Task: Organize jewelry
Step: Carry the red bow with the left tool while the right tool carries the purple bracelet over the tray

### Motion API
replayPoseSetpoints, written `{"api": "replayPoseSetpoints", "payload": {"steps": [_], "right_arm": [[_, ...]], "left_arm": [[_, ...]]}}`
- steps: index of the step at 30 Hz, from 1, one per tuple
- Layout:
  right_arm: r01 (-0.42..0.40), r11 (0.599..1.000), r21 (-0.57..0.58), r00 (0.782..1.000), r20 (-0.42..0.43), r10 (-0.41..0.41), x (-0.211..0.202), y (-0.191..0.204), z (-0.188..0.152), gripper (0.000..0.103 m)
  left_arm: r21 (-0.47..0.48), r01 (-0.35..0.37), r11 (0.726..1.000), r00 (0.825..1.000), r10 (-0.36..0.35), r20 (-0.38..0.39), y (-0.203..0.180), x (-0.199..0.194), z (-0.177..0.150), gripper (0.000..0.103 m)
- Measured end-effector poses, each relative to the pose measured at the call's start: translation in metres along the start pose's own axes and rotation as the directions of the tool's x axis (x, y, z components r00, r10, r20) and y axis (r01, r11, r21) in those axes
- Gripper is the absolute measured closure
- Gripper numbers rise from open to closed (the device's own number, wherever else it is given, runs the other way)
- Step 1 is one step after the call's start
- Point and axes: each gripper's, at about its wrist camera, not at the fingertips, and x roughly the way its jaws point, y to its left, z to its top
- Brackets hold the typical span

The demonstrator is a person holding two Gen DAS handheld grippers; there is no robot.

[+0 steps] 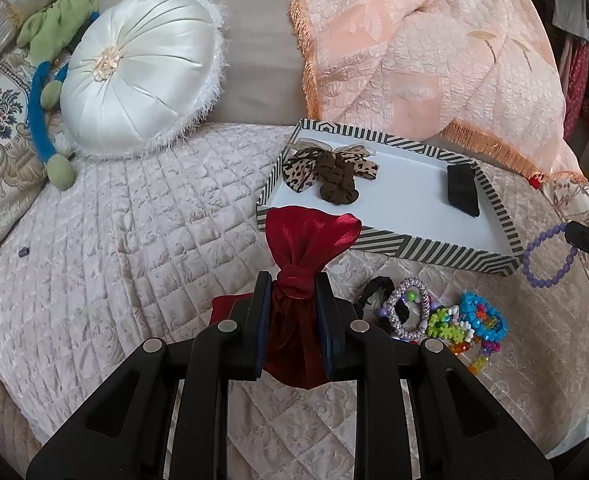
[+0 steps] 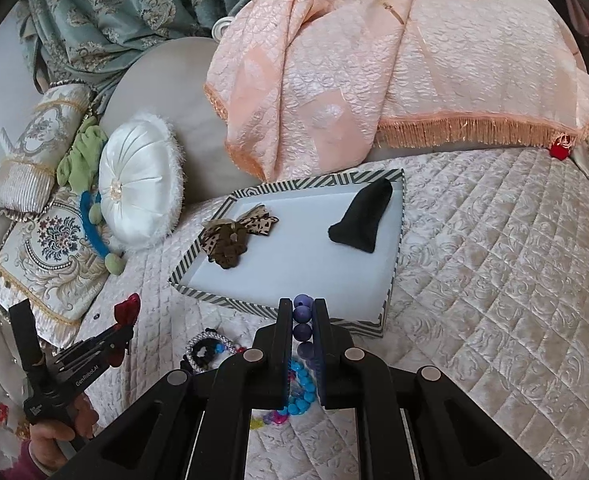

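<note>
My left gripper [image 1: 293, 284] is shut on the knot of a shiny red fabric bow [image 1: 308, 240], held above the quilt just in front of the striped tray [image 1: 434, 246]. My right gripper [image 2: 302, 308] is shut on a purple bead bracelet [image 2: 302, 314], which hangs as a loop [image 1: 550, 256] at the right in the left wrist view. The tray [image 2: 318, 322] holds a leopard and brown scrunchie bow [image 1: 328, 172] [image 2: 234, 232] and a black pouch [image 1: 462, 190] [image 2: 364, 218]. A pile of colourful bead bracelets [image 1: 450, 320] [image 2: 300, 392] lies on the quilt before the tray.
A round white satin cushion [image 1: 138, 76] and a green and blue soft toy [image 1: 50, 92] lie at the left. A peach fringed throw [image 1: 434, 48] is heaped behind the tray. A hand [image 2: 50, 436] grips the left tool's handle. Quilted bedspread [image 2: 494, 264] stretches right of the tray.
</note>
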Motion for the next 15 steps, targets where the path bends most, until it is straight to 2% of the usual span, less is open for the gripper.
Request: {"api": "replayPoseSetpoints", "payload": {"steps": [15], "right_arm": [[-0.055, 0.999, -0.001, 0.999, -0.003, 0.055, 0.007, 0.012, 0.002, 0.094]], "left_arm": [[0.034, -0.054, 0.998, 0.998, 0.053, 0.031, -0.006, -0.003, -0.001, 0.083]]}}
